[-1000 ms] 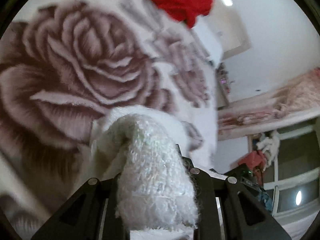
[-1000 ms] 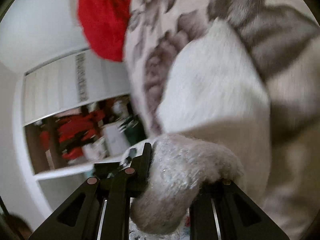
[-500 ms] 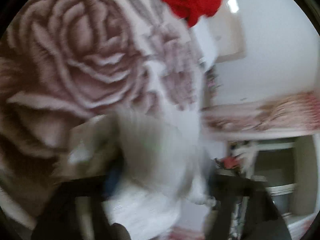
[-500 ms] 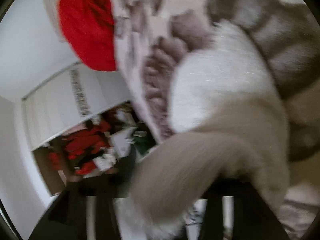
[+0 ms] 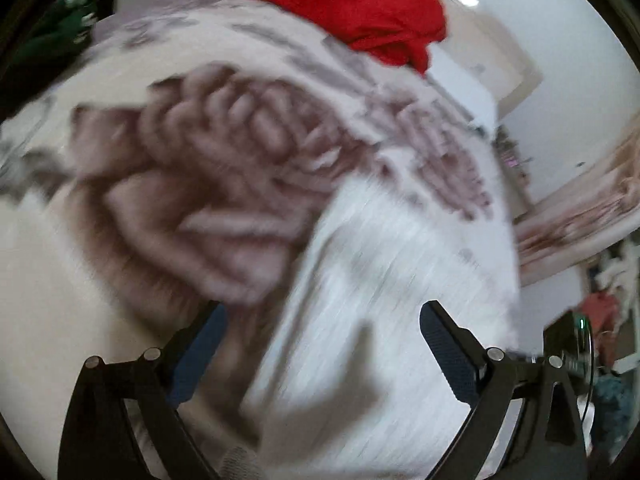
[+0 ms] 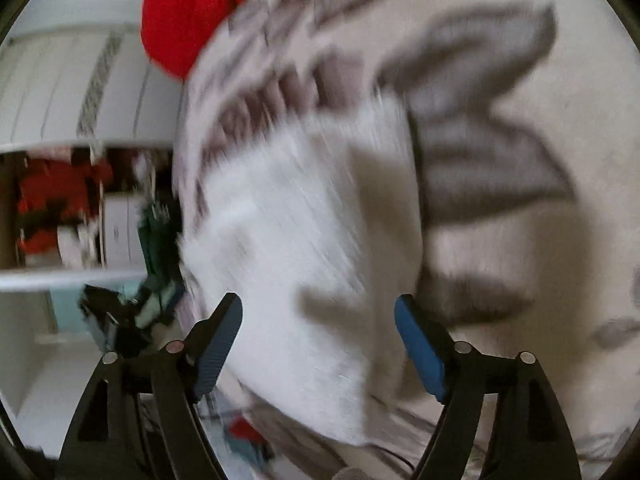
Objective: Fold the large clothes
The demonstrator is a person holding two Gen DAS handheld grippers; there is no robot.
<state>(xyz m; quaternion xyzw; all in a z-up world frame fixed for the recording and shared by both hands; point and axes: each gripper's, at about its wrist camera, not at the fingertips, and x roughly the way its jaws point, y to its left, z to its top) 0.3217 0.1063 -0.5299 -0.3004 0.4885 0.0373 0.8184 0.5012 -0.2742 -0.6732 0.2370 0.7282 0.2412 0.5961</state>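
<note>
A fluffy white garment [image 5: 400, 288] lies folded on a rose-patterned blanket [image 5: 192, 184]. It also shows in the right wrist view [image 6: 304, 248], on the same blanket [image 6: 520, 200]. My left gripper [image 5: 320, 320] is open and empty just above the garment, its blue pads wide apart. My right gripper [image 6: 318, 312] is open and empty too, over the garment's near edge. Both views are blurred by motion.
A red garment [image 5: 352, 8] is bunched at the far end of the blanket; it also shows in the right wrist view [image 6: 184, 12]. White wardrobe doors [image 6: 72, 88] and shelves of clothes [image 6: 60, 208] stand to the left. A bed with floral cover [image 5: 580, 200] lies at the right.
Both grippers were shut on the white garment a second ago. They have opened and let it go, and it now lies on the blanket as both grippers pull back.
</note>
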